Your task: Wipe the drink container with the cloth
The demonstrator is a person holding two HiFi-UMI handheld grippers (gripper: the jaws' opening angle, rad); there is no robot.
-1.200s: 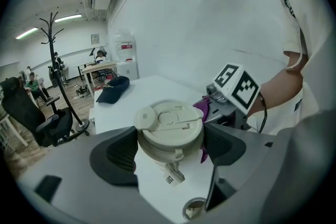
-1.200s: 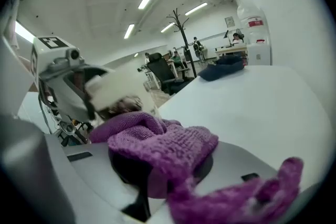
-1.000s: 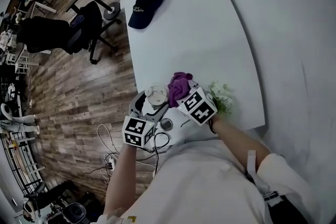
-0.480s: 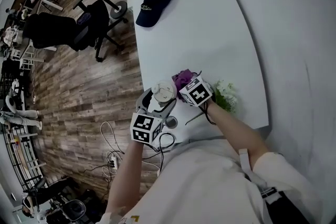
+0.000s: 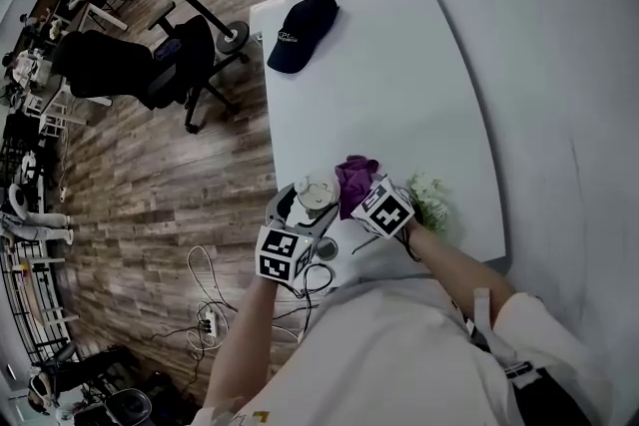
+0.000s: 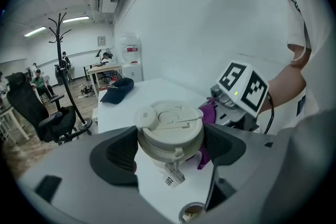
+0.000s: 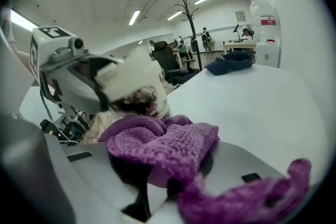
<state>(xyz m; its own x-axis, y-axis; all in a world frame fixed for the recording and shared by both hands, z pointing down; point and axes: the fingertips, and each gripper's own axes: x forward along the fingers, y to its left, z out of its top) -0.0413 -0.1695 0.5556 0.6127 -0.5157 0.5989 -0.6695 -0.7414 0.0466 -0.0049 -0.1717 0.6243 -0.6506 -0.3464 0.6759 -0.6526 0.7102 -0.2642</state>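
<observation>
Drew right gripper (image 5: 361, 195) slightly back toward near edge of table (image 5: 399, 65) since half a second ago, jaws pinching purple cloth (image 5: 355, 177) against drink container (image 5: 316, 195). Clamped drink container's lid between left gripper (image 6: 169, 149) jaws, by that same edge.

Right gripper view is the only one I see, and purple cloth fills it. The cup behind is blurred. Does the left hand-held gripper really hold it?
Observer: Yes. The left hand-held gripper has its jaws shut on the cup, just under the lid.
Operator: Where does the cloth meet the cup?
Observer: The cloth appears to press on the cup's side that faces the right hand-held gripper, below the lid.
Operator: Is anything close on my right?
Observer: White flowers lie on the table, just right of that gripper.
</observation>
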